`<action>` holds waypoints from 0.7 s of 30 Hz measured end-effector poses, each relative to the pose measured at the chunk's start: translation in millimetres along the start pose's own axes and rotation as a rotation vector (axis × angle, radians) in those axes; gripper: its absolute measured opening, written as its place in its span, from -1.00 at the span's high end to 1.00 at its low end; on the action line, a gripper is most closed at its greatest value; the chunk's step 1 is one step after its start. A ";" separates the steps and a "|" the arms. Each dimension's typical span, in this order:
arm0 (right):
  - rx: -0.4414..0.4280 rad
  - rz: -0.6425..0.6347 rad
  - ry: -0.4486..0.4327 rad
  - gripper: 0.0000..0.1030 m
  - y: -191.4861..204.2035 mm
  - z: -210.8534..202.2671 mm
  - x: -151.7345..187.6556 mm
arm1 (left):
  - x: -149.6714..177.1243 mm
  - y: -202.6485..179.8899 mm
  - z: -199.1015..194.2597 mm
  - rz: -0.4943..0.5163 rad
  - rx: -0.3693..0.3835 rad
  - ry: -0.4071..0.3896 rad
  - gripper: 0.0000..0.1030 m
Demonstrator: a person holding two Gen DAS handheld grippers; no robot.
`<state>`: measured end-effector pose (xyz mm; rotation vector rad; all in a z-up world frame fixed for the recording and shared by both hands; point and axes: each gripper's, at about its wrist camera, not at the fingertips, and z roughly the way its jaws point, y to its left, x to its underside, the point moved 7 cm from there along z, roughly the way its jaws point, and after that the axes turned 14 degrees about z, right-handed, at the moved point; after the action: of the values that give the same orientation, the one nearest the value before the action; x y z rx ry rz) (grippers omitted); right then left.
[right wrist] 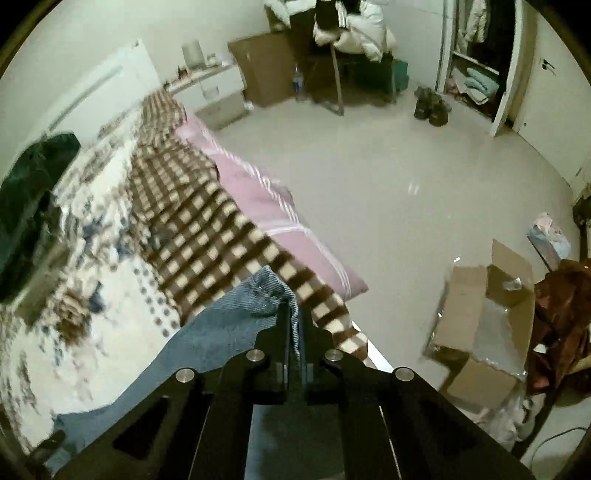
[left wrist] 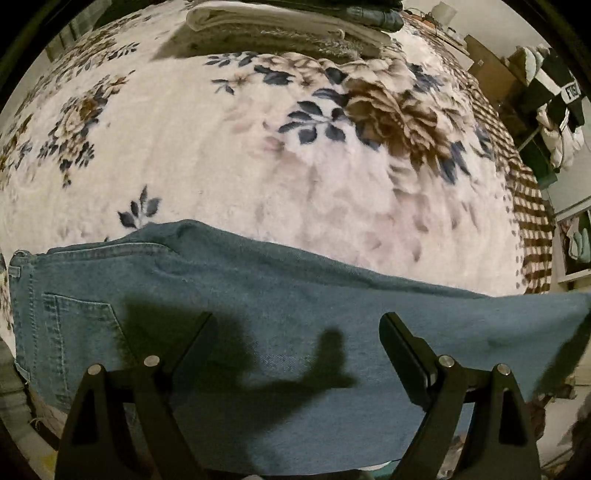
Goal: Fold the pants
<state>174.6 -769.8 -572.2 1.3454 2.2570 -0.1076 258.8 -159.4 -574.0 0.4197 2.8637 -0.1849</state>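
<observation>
Blue denim pants (left wrist: pixel 280 314) lie across the near edge of a floral blanket (left wrist: pixel 229 155), waistband and back pocket at the left, legs running right. My left gripper (left wrist: pixel 295 332) is open just above the middle of the pants, its fingers wide apart, holding nothing. In the right wrist view my right gripper (right wrist: pixel 294 314) is shut on the hem end of the pants (right wrist: pixel 229 332), lifted slightly over the bed's edge.
A stack of folded clothes (left wrist: pixel 288 26) lies at the far side of the bed. A brown checked blanket (right wrist: pixel 207 221) and pink sheet (right wrist: pixel 280 221) border the bed's edge. An open cardboard box (right wrist: pixel 484 314) stands on the floor; a chair with clothes (right wrist: pixel 351 40) stands farther back.
</observation>
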 end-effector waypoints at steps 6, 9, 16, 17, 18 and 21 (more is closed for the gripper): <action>0.146 0.038 0.241 0.18 -43.6 82.9 22.1 | 6.6 1.0 23.9 0.013 -0.042 0.050 -0.73; 0.121 0.150 0.249 0.06 -67.3 74.1 36.8 | 12.3 1.9 29.3 0.018 -0.056 0.056 -0.73; -0.037 0.436 0.444 0.06 -107.3 67.1 125.3 | 28.7 1.9 44.8 0.005 -0.068 0.108 -0.73; -0.057 0.453 0.449 0.06 -106.3 71.4 140.1 | 30.0 0.0 43.3 0.005 -0.063 0.106 -0.73; -0.081 0.471 0.451 0.06 -106.1 76.6 147.1 | 31.7 -2.7 41.3 0.003 -0.049 0.104 -0.73; -0.173 0.530 0.413 0.27 -102.2 89.7 157.3 | 40.3 -14.1 39.2 -0.001 -0.005 0.114 -0.73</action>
<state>62.7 -723.9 -741.2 1.9480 2.0631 0.5814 225.7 -168.3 -620.7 0.4418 2.9752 -0.1591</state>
